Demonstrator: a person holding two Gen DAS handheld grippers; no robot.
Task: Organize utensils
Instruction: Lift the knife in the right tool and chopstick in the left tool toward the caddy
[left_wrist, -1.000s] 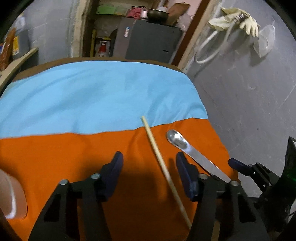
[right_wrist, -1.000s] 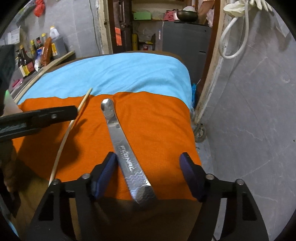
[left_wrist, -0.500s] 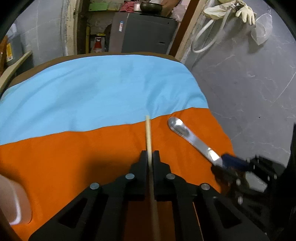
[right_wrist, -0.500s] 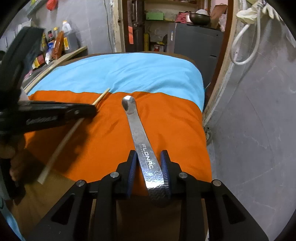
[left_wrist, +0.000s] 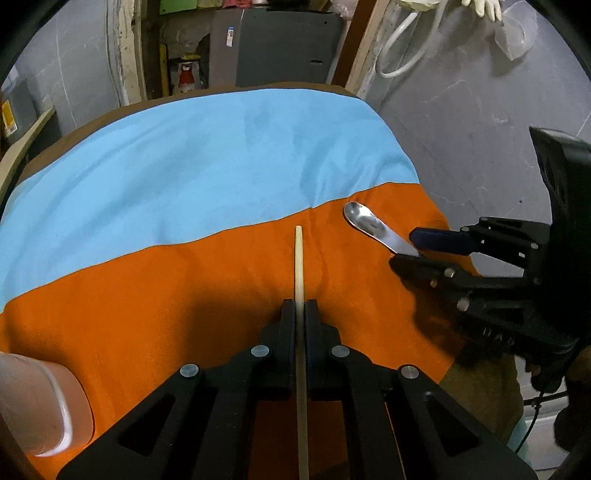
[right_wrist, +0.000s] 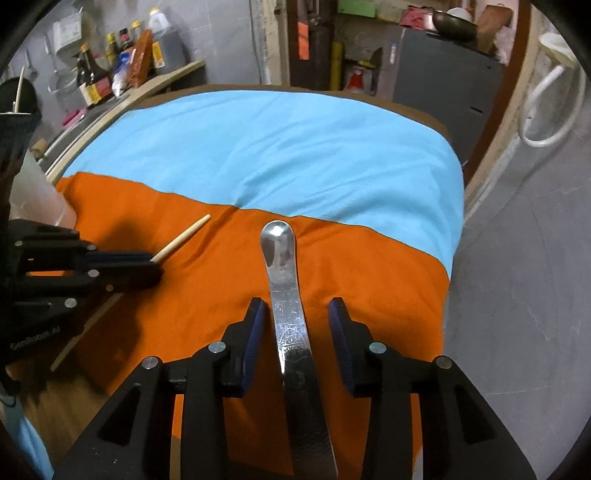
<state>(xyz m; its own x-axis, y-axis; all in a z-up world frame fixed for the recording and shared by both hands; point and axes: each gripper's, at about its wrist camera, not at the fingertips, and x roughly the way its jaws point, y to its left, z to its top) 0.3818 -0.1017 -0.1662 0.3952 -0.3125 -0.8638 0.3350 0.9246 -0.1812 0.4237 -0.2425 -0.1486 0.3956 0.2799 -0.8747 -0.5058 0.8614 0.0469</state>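
Left claw (left_wrist: 300, 310) clamped, right claw (right_wrist: 295, 325) agape.

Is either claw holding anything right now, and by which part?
The left claw is shut on the chopstick, around mid-length. The right claw is open around the spoon, not gripping it.

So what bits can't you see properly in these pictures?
- Chopstick: its back end runs off the bottom edge of the left view, between the shut left tool.
- Spoon: handle end hidden under the open right tool, right view.
- Pale container: cut off by the left view's edge.
- Bottle labels: too small to read.
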